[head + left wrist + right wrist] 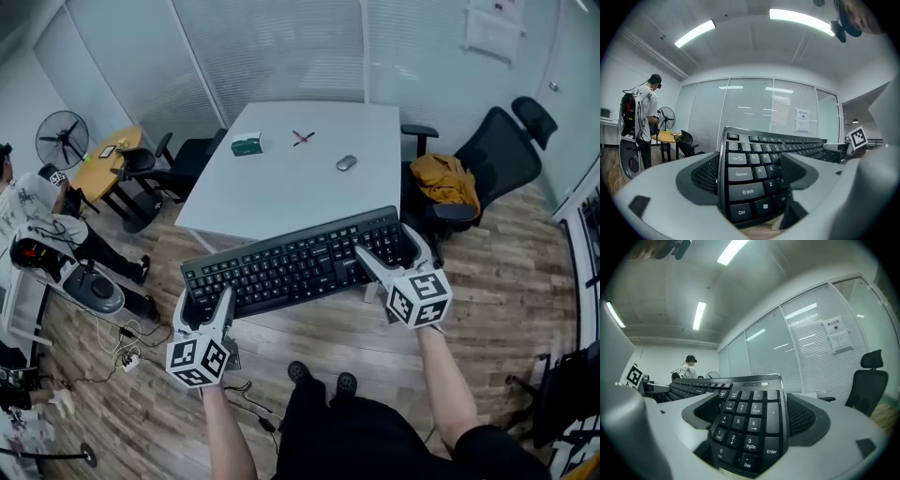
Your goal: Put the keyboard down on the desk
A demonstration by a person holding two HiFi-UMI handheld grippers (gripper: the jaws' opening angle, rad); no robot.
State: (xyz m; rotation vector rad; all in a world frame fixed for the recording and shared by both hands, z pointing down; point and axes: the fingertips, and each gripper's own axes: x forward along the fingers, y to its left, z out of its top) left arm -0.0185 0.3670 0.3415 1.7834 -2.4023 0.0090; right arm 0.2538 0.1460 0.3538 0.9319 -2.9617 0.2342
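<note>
The keyboard [298, 263] is hanging in the air along the counter's [281, 187] near edge, not resting on it, its ends lying between two sets of tongs. The left tongs [202, 307] are clenching its left end at the Ctrl and Shift keys, jaws pressing both long edges. The right tongs [394, 255] are grasping the number-pad end the same way. Near the counter's far edge a mouse [346, 163], a green box [247, 144] and pens [302, 138] are lying.
</note>
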